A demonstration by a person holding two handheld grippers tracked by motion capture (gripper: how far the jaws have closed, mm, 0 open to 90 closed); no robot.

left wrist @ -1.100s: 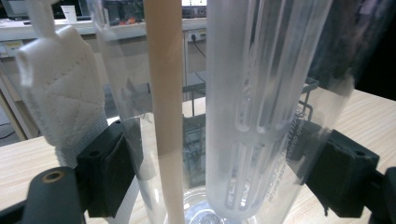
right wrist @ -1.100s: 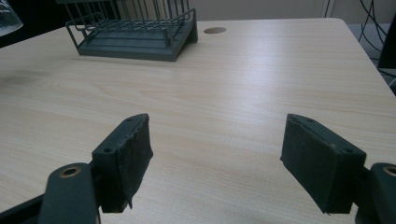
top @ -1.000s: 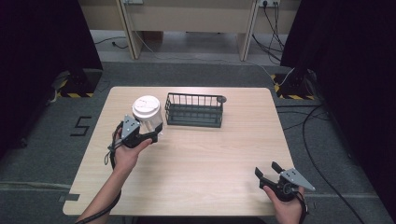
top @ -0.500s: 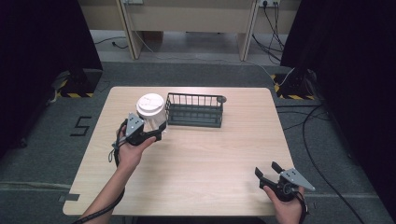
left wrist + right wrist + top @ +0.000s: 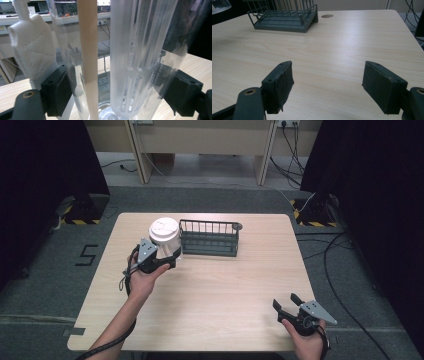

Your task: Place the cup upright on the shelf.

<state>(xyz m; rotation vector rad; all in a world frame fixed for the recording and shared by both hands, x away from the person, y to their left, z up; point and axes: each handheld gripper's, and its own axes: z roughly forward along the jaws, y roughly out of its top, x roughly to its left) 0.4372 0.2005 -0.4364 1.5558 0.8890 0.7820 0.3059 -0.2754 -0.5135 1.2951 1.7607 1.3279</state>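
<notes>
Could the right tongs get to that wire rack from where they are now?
Probably yes. The right tongs are open and hold nothing, and bare table lies between them and the rack. The left tongs, shut on the cup, sit at the rack's far end.

Lab recording bay: black curtains point(image 5: 45, 175) both sides, hazard-taped stands point(image 5: 80, 215), floor cables point(image 5: 345, 250), lone wooden bench point(image 5: 210, 285).

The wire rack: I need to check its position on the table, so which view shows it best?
The high view: the whole wire rack shows on the table, just right of the clear container clamped in the left gripper. The right gripper view shows it far off, cropped. The left gripper view is blocked by the container.
</notes>
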